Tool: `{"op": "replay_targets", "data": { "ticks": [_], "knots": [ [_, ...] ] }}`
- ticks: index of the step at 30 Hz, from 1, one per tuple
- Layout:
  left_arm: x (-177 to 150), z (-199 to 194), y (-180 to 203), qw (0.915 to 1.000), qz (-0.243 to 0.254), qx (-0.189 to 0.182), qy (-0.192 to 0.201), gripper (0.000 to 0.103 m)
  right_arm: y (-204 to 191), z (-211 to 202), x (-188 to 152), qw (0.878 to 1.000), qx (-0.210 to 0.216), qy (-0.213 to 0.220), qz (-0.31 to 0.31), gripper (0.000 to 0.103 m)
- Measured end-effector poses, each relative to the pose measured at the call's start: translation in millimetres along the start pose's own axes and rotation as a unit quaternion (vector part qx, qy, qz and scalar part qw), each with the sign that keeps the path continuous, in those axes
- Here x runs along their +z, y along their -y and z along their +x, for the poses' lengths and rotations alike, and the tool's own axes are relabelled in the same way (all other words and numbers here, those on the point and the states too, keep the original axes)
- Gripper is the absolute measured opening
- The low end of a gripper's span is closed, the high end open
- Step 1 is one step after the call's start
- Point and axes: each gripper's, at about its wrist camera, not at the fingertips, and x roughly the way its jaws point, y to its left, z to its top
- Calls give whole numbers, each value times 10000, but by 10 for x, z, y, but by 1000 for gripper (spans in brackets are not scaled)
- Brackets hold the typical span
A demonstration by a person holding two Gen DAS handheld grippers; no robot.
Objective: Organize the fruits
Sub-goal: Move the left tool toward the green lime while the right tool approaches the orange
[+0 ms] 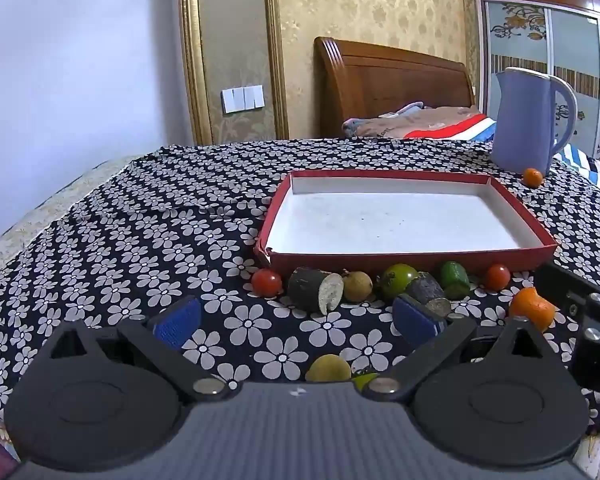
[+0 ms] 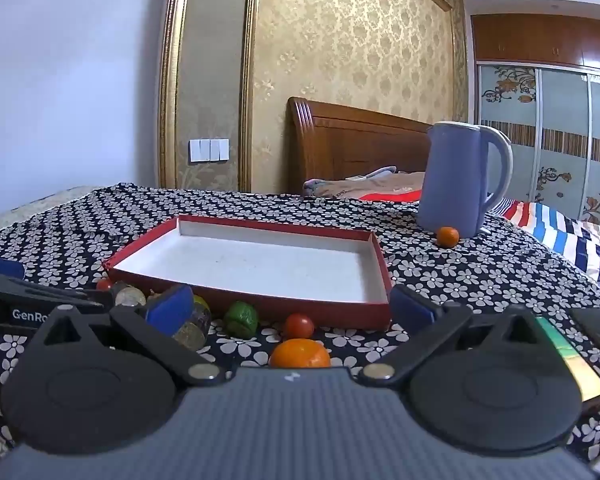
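Left claw (image 1: 296, 322) wide open above the surface (image 1: 140, 240), fruits (image 1: 360, 286) lined just ahead along the empty red tray (image 1: 412, 258), right claw (image 2: 290, 306) wide open, orange (image 2: 299, 354) just beneath it

The left gripper (image 1: 298, 322) hovers with its blue-padded jaws spread wide and nothing between them, over a dark tablecloth (image 1: 140, 240) printed with white flowers. Ahead lies a shallow red box (image 1: 412, 262) with a bare white floor, and along its near wall sit a cherry tomato (image 1: 266, 282), a dark cut stalk piece (image 1: 315, 294), a brownish round fruit (image 1: 357, 287), a green fruit (image 1: 398, 281), a green lime (image 1: 454, 280) and a second cherry tomato (image 1: 497, 277). An orange (image 1: 533, 309) lies at the right beside the other black gripper (image 1: 580, 300), and a blue kettle (image 1: 528, 120) stands behind the box with a small orange (image 1: 533, 177) at its foot.
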Motion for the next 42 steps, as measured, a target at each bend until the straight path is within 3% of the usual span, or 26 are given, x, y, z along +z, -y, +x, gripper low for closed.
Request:
{"op": "replay_targets", "data": {
  "ticks": [13,42],
  "knots": [
    [-103,-124,-22,9997,-111,-217,-35,103,70,-127,-61,9999,69,-109,-26,103],
    [-179,-20,-9,9995,-111,-220,-205,103,15,-101,-97,10000,0,-52,-49,103]
  ]
}}
